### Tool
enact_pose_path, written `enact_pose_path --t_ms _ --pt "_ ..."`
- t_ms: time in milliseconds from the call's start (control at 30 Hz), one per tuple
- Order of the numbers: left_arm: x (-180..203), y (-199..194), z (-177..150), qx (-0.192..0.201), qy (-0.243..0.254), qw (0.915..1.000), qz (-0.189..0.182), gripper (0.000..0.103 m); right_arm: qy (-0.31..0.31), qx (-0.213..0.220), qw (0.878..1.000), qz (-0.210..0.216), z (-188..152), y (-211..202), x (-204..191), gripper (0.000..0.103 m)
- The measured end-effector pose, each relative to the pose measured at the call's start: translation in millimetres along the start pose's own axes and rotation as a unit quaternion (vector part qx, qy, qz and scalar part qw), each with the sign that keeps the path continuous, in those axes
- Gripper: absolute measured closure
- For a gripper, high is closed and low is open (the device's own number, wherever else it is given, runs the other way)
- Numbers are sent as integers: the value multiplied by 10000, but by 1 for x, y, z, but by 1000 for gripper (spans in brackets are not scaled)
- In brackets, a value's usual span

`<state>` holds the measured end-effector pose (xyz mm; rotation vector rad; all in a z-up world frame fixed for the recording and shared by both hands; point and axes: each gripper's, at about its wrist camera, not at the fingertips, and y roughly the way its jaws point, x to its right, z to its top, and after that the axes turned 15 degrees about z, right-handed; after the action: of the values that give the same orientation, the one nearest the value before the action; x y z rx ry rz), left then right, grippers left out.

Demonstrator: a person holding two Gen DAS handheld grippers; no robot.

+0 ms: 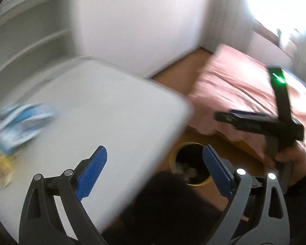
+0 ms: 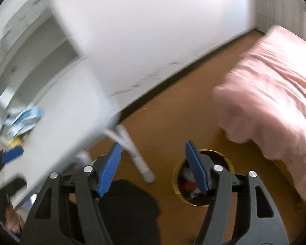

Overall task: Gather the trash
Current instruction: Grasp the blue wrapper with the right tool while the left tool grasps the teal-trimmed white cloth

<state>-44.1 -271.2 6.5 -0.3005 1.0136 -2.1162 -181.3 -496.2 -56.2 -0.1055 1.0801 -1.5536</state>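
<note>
Both grippers stand wide apart and empty: left gripper [image 1: 154,171] and right gripper [image 2: 152,168] hold nothing between their blue pads. The bin [image 1: 190,164], lower centre of frame on the wooden floor, already contains crumpled waste. The remaining trash, a blue-and-white wrapper [image 1: 20,122], lies at the left edge on the white counter [image 1: 112,112]. Judgement: between deposits. The next move calls for reaching the wrapper and closing on it.

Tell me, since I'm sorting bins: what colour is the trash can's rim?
Yellow, around a dark inside; the trash can shows best in the right wrist view.
</note>
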Motion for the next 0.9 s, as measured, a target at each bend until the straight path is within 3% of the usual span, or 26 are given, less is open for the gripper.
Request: enact_pose_path --t_ms 133,267,433,567,767,867,900 --pt "-98 -17 -26 -95 -839 9927 864 11 -798 -343 9942 628 20 41 -91 39" --pt "-187 -32 -63 -282 -1672 9727 1586 11 -1746 -720 9750 1174 33 83 -197 39" --pt "-254 -38 -105 -556 -2430 9489 1936 11 -2828 -985 9402 1622 41 126 -317 39" --pt "-280 -36 -119 -684 -2688 9415 1915 11 -3383 -1201 9189 1634 44 165 -386 40" --pt "-298 -35 -117 -658 -2723 9426 1814 11 -3758 -1408 9049 1415 51 216 -428 55" --pt "-305 -25 -102 -639 -2647 9456 1782 11 -3804 -1525 9014 1394 56 228 -430 89" --pt "-309 -22 -97 -629 -2604 9469 1777 11 -3768 -1445 9038 1426 58 224 -428 92"
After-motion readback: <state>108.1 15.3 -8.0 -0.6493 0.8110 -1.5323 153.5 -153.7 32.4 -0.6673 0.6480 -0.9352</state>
